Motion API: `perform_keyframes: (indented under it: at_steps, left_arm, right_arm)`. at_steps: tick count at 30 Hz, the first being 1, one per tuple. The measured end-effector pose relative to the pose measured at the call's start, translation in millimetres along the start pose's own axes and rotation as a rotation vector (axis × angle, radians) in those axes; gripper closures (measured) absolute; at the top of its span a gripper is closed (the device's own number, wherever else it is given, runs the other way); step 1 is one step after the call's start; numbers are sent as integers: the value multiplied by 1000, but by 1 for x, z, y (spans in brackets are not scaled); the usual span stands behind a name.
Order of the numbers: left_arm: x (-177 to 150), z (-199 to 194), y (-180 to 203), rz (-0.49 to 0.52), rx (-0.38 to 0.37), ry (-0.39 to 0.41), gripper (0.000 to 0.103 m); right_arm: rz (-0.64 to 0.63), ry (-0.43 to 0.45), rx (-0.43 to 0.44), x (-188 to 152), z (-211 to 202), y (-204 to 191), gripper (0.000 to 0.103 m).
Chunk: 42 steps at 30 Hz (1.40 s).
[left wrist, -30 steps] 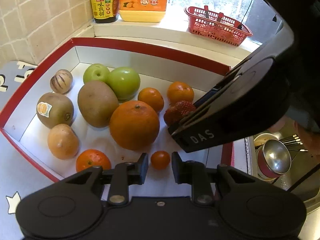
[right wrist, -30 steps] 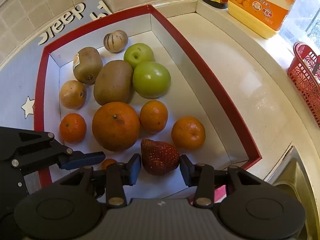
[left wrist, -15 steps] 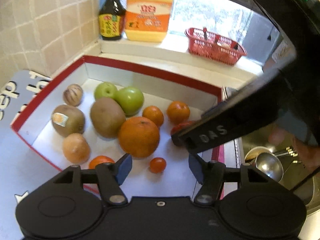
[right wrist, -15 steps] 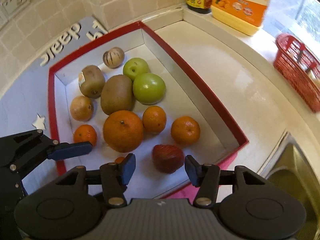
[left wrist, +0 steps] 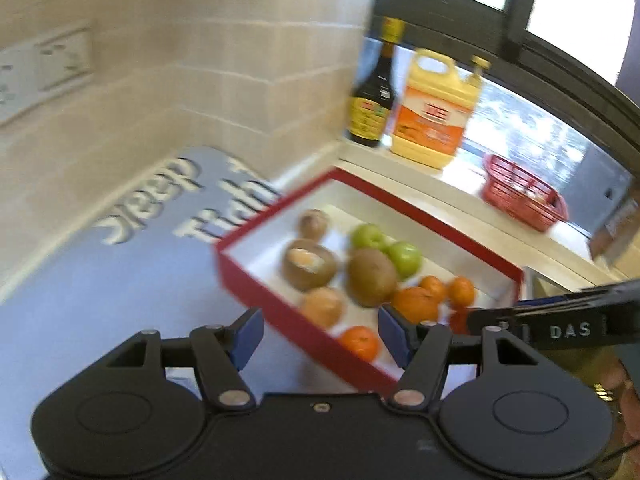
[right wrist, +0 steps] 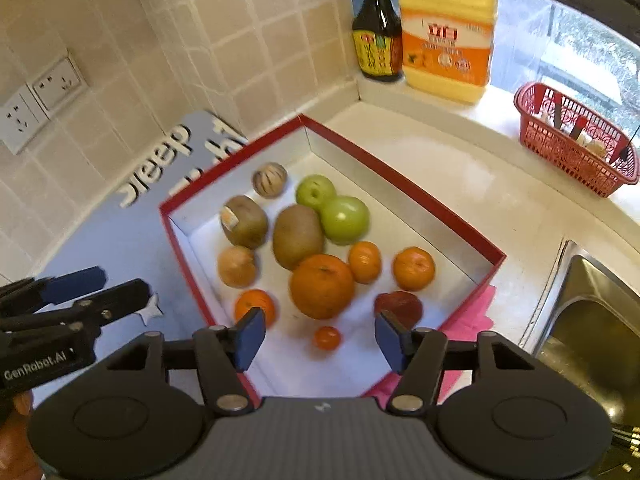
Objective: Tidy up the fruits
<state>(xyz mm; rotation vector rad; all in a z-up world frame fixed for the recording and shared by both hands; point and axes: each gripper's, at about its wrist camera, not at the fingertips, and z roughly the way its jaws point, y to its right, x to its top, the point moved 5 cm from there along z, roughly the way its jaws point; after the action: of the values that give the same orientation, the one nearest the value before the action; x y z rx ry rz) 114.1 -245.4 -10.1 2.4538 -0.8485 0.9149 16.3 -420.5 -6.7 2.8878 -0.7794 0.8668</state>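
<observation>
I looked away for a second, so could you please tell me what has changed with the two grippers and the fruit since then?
The right gripper let go of the strawberry and pulled back, open. The left gripper opened wide too, and swung back over the box's left edge. All the fruit stayed in place in the box.

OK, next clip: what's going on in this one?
A person with a gripper in each hand is sorting fruit into a red box on a kitchen counter. The box holds oranges, green apples, kiwis, a strawberry and a small tomato. Right now nothing is being held: the left gripper and right gripper are both open and above the near end of the box. The left view is blurred with motion.
</observation>
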Motion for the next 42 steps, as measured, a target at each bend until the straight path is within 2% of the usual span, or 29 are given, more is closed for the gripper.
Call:
perform_keyframes:
  at_steps: [3, 8, 12, 18, 33, 42]
  left_arm:
    - [-2, -17, -14, -10, 59, 17, 27]
    - [-5, -41, -28, -6, 142, 52, 24]
    - [-6, -53, -33, -23, 159, 68, 24]
    - [-10, -59, -41, -45, 170, 70, 24]
    - [-34, -43, -40, -68, 215, -16, 24]
    - [-28, -38, -32, -71, 220, -30, 24]
  right_arm:
    - [-25, 53, -26, -2, -10, -21, 38]
    - [-71, 167, -62, -3, -32, -59, 28]
    - [-100, 214, -76, -7, -44, -80, 24]
    - [-96, 207, -77, -11, -45, -89, 24]
    - [-115, 166, -105, -25, -28, -83, 23]
    - [-116, 171, -85, -20, -24, -75, 22]
